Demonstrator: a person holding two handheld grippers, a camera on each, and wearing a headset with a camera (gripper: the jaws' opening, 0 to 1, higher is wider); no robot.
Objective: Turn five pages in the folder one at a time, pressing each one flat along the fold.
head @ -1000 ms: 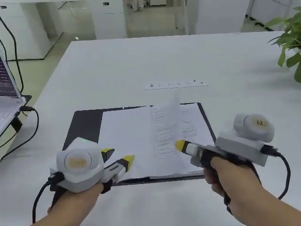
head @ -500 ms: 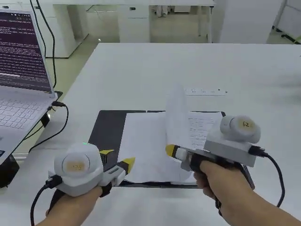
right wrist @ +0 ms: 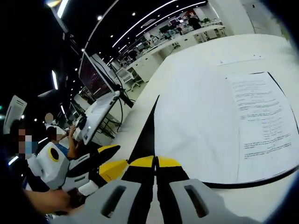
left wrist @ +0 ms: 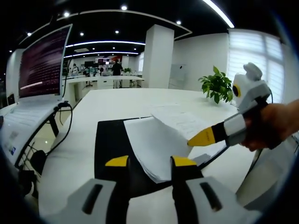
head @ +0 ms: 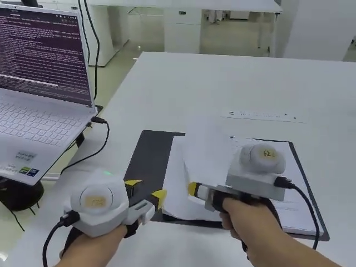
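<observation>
One lifted page (head: 206,150) is pinched in the right tongs (head: 193,189); left tongs (head: 146,189) spread at the folder (head: 147,161) edge.

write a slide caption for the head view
The right tool holds a white paper page raised over the open black folder; the open left tool hovers at its near edge.

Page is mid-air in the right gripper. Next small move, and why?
Probably carry the right gripper leftward over the fold and lower the lifted white paper page onto the left side of the open black folder. Its jaws are shut on the page's lower edge, the page stands raised off the stack, and the open left gripper hovers by that side, ready to press.
</observation>
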